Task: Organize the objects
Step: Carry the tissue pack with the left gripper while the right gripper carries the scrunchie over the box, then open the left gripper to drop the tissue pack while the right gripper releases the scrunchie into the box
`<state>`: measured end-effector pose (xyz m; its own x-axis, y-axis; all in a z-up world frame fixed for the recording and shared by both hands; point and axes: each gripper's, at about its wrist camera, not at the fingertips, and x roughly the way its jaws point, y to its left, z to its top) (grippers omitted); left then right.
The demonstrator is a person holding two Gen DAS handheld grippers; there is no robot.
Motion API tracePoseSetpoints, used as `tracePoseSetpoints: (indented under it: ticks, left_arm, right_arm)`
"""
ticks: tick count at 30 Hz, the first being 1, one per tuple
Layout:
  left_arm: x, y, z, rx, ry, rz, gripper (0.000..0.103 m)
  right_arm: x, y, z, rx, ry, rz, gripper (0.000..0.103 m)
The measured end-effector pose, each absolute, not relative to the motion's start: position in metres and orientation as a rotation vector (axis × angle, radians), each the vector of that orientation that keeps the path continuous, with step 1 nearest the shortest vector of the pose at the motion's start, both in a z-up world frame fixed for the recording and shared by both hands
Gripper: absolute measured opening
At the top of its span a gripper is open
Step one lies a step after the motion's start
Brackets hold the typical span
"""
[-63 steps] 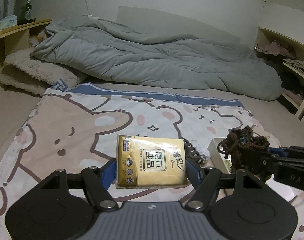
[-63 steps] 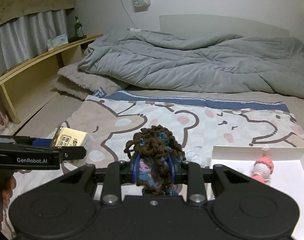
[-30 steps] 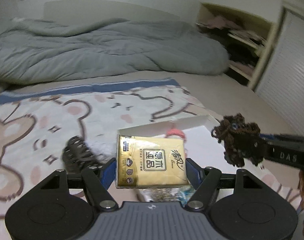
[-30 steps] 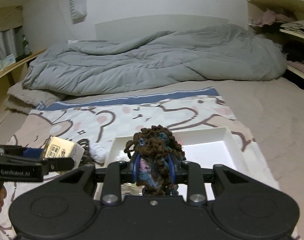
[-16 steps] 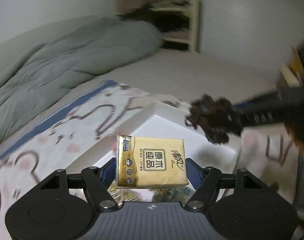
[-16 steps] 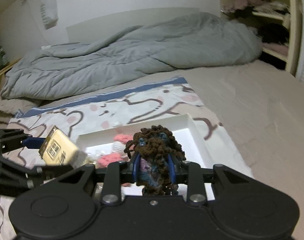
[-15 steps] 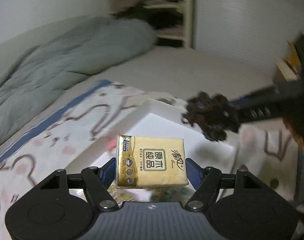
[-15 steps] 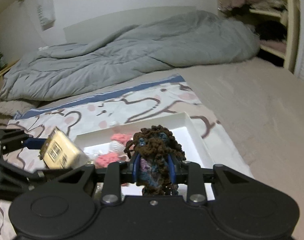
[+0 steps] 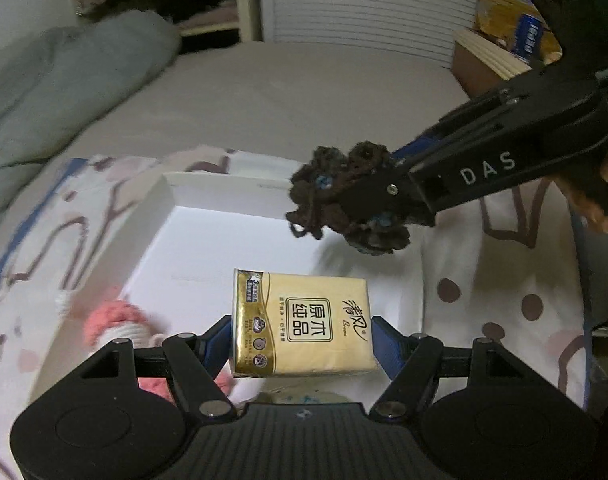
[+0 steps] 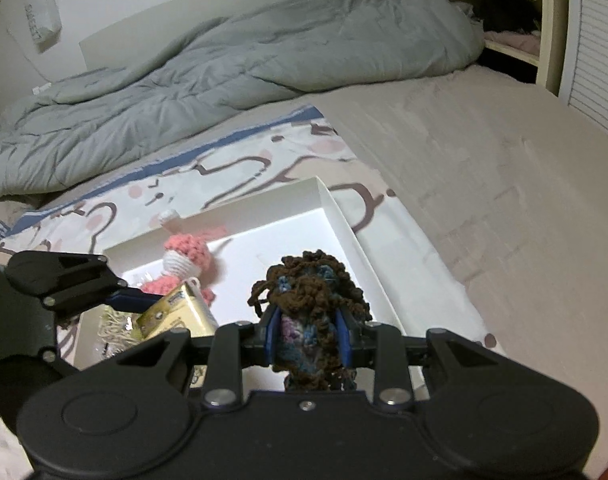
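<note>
A: How far along does the tidying look?

B: Partway, I'd judge. The white box (image 10: pixel 345 224) lies below and ahead of both grippers on the cartoon-print sheet (image 10: pixel 240 168), and it already has a pink crocheted doll (image 10: pixel 186 260) in it, plus some pale fringed thing near the left gripper that I can't identify. Two items are not yet set down.

A: Which ones?

B: The left gripper (image 9: pixel 302 338) is clamped on a gold tissue pack (image 9: pixel 302 320), its blue pads pressing the pack's two short sides. The pack hangs over the box floor, not touching it. The right gripper (image 10: pixel 307 336) is closed narrowly around a brown yarn bundle (image 10: pixel 307 292), held above the box's open middle, ahead and to the right of the left gripper.

A: How do they look?

B: The pack is a flat, glossy rectangle with printed characters, held face-up and undented. The bundle is loose brown loops with blue and purple strands inside, squashed between the jaws; one strand dangles free.

A: So what's left?

B: Lowering and releasing both into the box.
</note>
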<state>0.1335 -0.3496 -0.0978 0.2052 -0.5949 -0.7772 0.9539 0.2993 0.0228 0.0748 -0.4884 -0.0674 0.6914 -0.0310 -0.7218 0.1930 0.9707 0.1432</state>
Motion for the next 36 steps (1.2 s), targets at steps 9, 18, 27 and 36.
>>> tracePoseSetpoints:
  ticks: [9,18,27,36]
  left_arm:
    - [0.138,-0.362,-0.121,0.566,0.803,-1.243,0.085]
    - [0.144,-0.348,-0.108,0.489,0.837,-1.181,0.087]
    - [0.137,-0.327,-0.08,0.391,0.829,-1.105,0.087]
    - [0.124,-0.3,-0.054,0.342,0.81,-0.987,0.087]
  right_arm:
    - [0.08,-0.498,-0.083,0.241,0.854,-0.169,0.036]
    - [0.083,-0.493,-0.091,0.253,0.9,-0.181,0.044]
    - [0.071,-0.487,-0.076,0.242,0.856,-0.172,0.053]
    - [0.051,-0.476,-0.051,0.217,0.793,-0.175,0.064]
